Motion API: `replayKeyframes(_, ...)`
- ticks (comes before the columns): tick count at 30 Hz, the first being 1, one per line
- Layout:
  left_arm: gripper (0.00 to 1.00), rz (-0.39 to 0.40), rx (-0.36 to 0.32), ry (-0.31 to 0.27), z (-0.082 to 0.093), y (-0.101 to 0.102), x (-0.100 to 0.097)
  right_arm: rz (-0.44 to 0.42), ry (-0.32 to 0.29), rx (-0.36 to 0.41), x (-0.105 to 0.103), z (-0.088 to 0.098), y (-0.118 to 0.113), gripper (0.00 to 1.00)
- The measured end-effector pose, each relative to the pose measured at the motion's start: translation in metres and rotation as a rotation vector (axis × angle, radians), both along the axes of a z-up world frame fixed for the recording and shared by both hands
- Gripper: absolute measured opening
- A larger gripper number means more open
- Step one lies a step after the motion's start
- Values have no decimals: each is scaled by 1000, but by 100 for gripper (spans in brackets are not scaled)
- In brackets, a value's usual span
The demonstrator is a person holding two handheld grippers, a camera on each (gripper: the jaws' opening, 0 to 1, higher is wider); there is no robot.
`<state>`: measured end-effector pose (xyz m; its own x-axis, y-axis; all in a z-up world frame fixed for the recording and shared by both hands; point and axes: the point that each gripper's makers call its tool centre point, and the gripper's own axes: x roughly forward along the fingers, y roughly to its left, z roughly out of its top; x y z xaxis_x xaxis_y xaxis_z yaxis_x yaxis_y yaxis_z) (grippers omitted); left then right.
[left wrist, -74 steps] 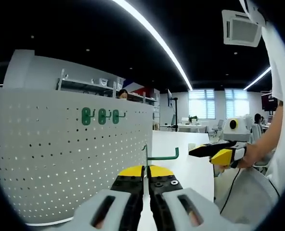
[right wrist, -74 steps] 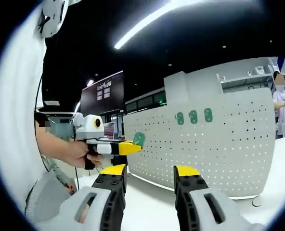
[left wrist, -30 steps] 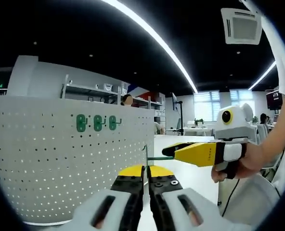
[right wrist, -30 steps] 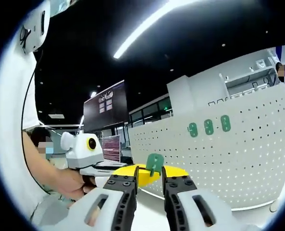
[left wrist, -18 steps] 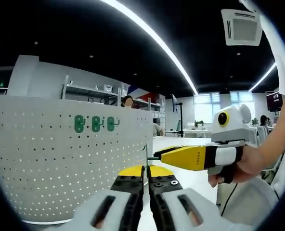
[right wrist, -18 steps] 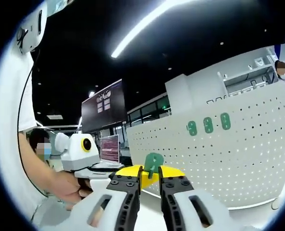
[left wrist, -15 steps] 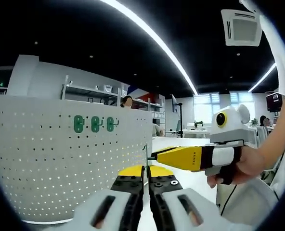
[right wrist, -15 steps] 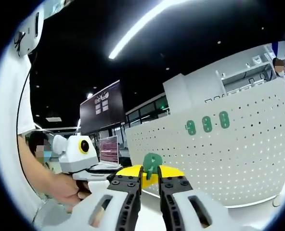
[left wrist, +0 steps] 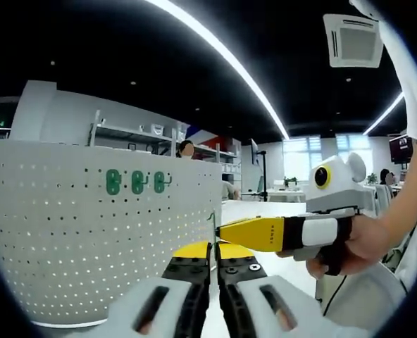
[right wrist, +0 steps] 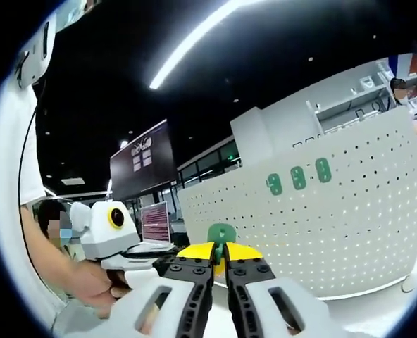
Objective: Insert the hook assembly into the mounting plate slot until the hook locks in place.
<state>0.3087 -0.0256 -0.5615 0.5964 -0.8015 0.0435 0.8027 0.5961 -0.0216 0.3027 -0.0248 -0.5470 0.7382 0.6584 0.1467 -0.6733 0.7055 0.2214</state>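
Since a couple of seconds ago your right hand-held gripper (right wrist: pixel 218 262) has gone from wide open and apart to pinched together on the green hook (right wrist: pixel 221 236), right where your left hand-held gripper (left wrist: pixel 214 253) has it. In the left gripper view your left jaws are closed tight on the hook's thin green upright (left wrist: pixel 212 227), which rises just above the yellow tips, and the right gripper's yellow nose (left wrist: pixel 254 233) comes in from the right and meets that same piece. In the right gripper view the hook's rounded green plate stands upright just above your closed yellow tips, with the left gripper's white body (right wrist: pixel 110 232) close in at the lower left. Your right hand (left wrist: pixel 360 243) is wrapped round its handle, forearm reaching in from the right edge. Ahead stands the white perforated mounting plate (left wrist: pixel 82 239), upright and curving across the left gripper view, with three green hooks (left wrist: pixel 132 182) already seated in a row near its top edge. The held hook is apart from the plate, with open air between them. Below the plate's right edge the white surface (left wrist: pixel 268 211) runs away toward the windows.
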Motion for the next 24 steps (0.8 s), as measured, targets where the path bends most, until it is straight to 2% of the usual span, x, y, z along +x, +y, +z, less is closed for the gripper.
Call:
replayKeyframes(18,2,7,-4,11,-2,2,-1,-14,3,-13,1,-2,0,1)
replayKeyframes(22,4,-3,-8,30,-5,2,0,-10,11,-22,1,-5,0,1)
replayKeyframes(24,7,0,13,22,-7,3,1,-12,3,-24,0,-3,1,1)
